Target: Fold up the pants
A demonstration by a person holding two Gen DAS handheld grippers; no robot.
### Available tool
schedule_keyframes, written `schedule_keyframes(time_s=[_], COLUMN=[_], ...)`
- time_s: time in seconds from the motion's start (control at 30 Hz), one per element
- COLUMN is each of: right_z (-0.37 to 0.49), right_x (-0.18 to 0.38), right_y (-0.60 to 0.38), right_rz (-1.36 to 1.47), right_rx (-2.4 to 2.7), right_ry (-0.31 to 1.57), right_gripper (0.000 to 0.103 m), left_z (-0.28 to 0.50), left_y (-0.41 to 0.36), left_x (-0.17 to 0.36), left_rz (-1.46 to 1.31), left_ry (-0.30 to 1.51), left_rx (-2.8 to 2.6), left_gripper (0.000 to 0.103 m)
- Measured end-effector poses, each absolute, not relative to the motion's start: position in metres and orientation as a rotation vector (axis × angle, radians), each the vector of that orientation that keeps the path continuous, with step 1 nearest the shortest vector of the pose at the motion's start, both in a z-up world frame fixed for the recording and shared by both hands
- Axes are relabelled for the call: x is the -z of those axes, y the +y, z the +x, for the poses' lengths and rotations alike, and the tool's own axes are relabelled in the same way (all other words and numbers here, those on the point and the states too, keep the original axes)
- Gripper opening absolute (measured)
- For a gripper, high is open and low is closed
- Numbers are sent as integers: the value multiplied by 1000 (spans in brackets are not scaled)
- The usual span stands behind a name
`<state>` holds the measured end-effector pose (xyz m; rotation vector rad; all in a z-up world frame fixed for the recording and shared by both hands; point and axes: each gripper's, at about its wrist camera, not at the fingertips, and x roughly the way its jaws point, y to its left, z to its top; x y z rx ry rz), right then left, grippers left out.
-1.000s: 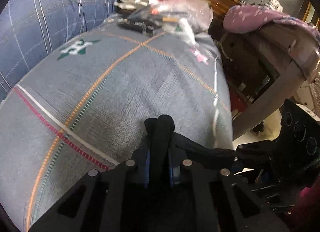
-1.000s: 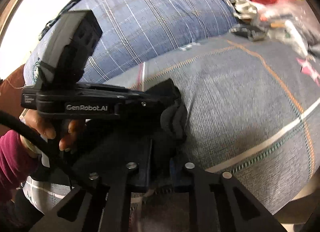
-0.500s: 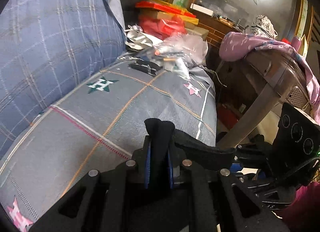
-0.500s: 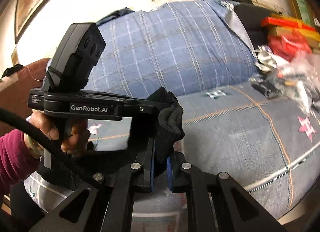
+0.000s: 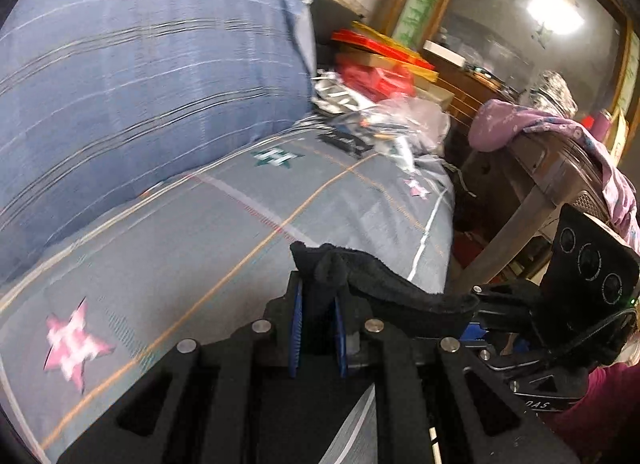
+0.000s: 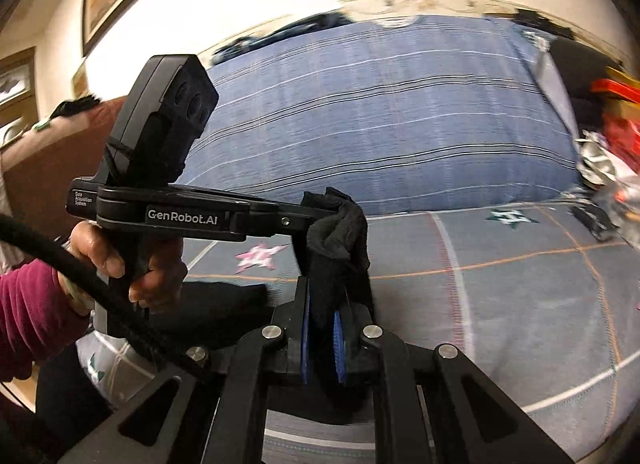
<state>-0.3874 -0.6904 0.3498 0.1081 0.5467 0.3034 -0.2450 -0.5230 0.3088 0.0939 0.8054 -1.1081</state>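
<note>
So both grippers are pinching the black pants (image 5: 384, 284) right now, lifted clear above the grey star-print bed cover (image 5: 200, 256). The left gripper (image 5: 318, 304) has its blue pads squeezed down tight on a bunched fold of the fabric, and from that clamp the cloth stretches off toward the right gripper (image 5: 472, 300), which sits just beside it at the bed cover's edge. In the right wrist view, the right gripper (image 6: 322, 316) is likewise nipped narrow on a wad of the pants (image 6: 338, 240), with the fabric poking up past the fingertips. The left gripper (image 6: 316, 219) comes in sideways there, roughly level, its tips touching the same bunch of cloth, so the two clamps are basically meeting above the bed cover (image 6: 500, 304). The person's left hand (image 6: 120, 260) is wrapped round the handle in a fist, thumb on the near side, with a magenta sleeve (image 6: 32, 304) at the wrist. Behind the bed cover sits a big blue striped pillow (image 6: 380, 115). More black cloth lies on the cover below the left hand.
</note>
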Motion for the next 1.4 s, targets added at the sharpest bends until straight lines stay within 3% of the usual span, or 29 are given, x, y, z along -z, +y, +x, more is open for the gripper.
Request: schedule_keyframes(time_s=[0.37, 0.47, 0.5, 0.53, 0.57, 0.6, 0.63, 0.7, 1.1, 1.13, 1.17, 1.2, 1.33, 1.4], right_z=[-352, -346, -349, -353, -358, -366, -372, -382, -358, -365, -369, -373, -379, -376], right_x=[-273, -253, -254, -258, -266, -275, -282, -303, -301, -302, -303, -302, -285, -278], right_y=[-597, -584, -584, -587, -591, -597, -601, -621, -682, -674, -668, -659, -630, -619], right_rz=[45, 34, 45, 63, 82, 84, 76, 48, 140, 118, 99, 74, -9, -45], right_rx=[-461, -482, -502, -542, -590, -612, -618, -579, -309, -353, -380, -418, -482, -491], right_ry=[740, 819, 814, 811, 811, 793, 775, 722, 713, 712, 714, 717, 738, 744], right_gripper=[10, 19, 28, 35, 50, 61, 63, 63, 64, 64, 64, 64, 61, 48], left_z=[-227, -229, -231, -235, -238, -243, -248, -254, -265, -263, -261, -260, -258, -257], left_y=[-410, -383, -377, -374, -371, -368, -366, -369, -437, -438, -440, -441, -432, -423], left_x=[-232, -228, -229, -231, -232, -234, -234, -235, -216, -215, -213, -212, -212, -213], left_rz=[-37, -127, -140, -144, -148, -164, -189, -223, -111, -100, -83, -65, -102, -141], left_ry=[967, 979, 979, 976, 972, 966, 960, 961, 1007, 1007, 1010, 1017, 1028, 1037], left_rx=[816, 790, 780, 770, 765, 768, 779, 801, 724, 719, 713, 702, 721, 722], left_gripper=[13, 13, 15, 26, 47, 58, 66, 67, 65, 53, 34, 28, 22, 22])
